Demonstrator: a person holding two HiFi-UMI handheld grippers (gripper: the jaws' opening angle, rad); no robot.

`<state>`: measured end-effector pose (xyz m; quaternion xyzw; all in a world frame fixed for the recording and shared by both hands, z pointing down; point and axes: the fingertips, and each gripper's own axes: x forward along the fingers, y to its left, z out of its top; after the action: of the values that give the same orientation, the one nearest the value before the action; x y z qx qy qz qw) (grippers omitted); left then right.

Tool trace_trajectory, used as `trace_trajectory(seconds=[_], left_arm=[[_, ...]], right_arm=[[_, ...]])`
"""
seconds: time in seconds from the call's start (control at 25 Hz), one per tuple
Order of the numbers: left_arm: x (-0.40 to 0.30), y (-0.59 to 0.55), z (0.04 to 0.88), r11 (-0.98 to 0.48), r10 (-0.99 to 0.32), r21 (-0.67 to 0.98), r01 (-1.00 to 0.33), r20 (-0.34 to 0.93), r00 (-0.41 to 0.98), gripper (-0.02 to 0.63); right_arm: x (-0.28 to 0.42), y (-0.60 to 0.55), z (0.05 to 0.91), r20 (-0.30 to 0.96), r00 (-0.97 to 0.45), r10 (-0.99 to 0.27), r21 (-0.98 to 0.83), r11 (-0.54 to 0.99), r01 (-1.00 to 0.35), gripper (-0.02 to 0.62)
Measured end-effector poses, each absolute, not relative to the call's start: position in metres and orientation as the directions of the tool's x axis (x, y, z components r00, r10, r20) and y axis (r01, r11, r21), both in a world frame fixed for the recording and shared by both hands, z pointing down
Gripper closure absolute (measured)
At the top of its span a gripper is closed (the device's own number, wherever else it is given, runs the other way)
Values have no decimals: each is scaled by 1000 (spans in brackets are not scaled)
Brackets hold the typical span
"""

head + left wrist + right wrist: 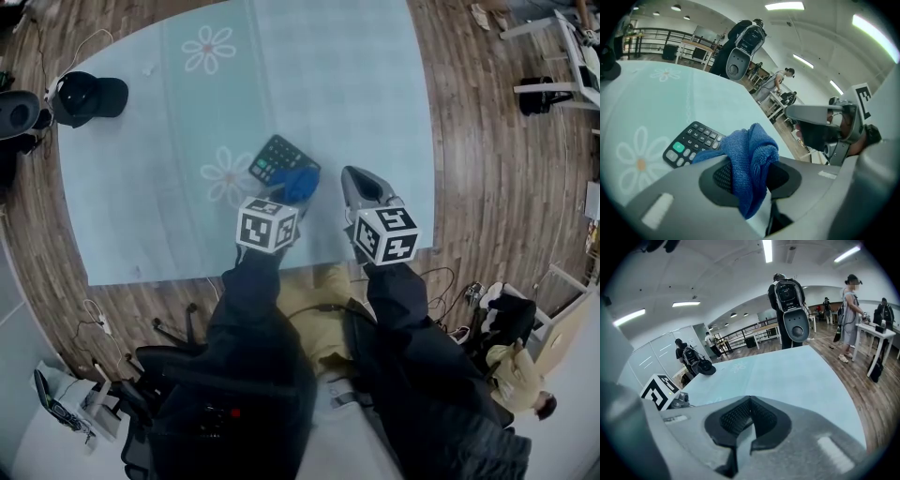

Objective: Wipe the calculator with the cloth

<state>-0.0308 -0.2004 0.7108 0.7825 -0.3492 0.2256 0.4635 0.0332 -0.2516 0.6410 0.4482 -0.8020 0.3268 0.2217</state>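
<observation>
Calculator (pixel 275 157) flat on the table (pixel 356 84), long axis diagonal, keypad end pointing away and left, near end under the cloth (pixel 298 183). Left gripper (pixel 750 180) clenched on the cloth. Right gripper (pixel 749 420) just beside, jaws together, empty.

Pale-blue flowered table (pixel 375 112) — calculator (pixel 281 157) near its front, black cap (pixel 89 97) at left edge

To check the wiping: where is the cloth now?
In the head view, the blue cloth is held by the left gripper at the calculator's near corner, left of the right gripper.
</observation>
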Motion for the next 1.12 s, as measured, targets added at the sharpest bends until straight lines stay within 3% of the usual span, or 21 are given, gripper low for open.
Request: trace_trajectory(seconds=[0.24, 0.48, 0.76, 1.12], left_arm=[[-36, -205, 660, -382, -380, 606, -698, 586, 716, 477], [-71, -231, 613, -400, -484, 536, -743, 565, 668, 477], [-118, -260, 622, -360, -583, 334, -871, 648, 489, 477], [-136, -268, 701, -328, -510, 135, -935, 808, 296, 479]], right_arm=[[38, -253, 634, 629, -498, -597, -337, 368, -867, 600], [33, -261, 623, 605, -505, -616, -351, 363, -863, 600], [32, -271, 621, 604, -498, -623, -342, 362, -867, 600], [33, -284, 633, 630, -475, -615, -332, 340, -880, 598]])
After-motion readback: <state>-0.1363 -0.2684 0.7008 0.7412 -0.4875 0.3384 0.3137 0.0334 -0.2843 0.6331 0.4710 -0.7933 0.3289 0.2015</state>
